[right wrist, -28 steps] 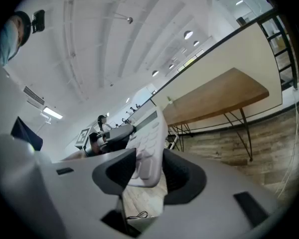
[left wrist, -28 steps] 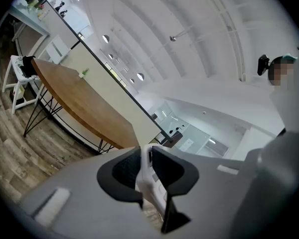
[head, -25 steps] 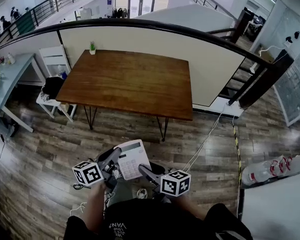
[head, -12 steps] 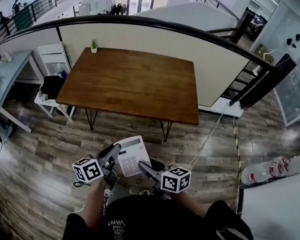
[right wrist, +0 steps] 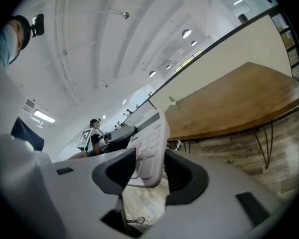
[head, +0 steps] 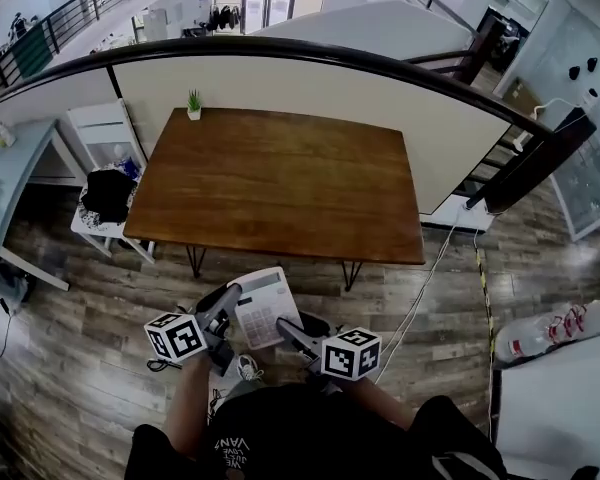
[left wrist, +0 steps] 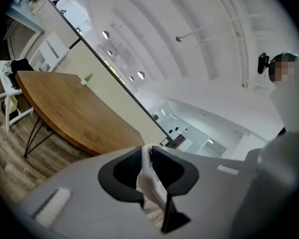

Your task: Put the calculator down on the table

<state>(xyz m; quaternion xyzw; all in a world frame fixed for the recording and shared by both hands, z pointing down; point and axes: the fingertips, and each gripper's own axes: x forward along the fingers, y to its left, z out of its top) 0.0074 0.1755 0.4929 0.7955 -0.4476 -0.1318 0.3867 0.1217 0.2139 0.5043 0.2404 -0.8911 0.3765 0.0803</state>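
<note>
Across the last second the wooden table (head: 280, 178) has drawn closer in the head view, and its near edge now lies just beyond the calculator (head: 265, 306) at 12 o'clock, so the carry is nearly over but the set-down has not begun. The calculator stays in the air over the floor, short of the tabletop. The left gripper (head: 230, 298) is clamped on its 9 o'clock edge and the right gripper (head: 284, 326) on its 4 o'clock corner, both grips unchanged. What remains, as I judge it, is to bring it over the bare wood, lower it flat and let go.
</note>
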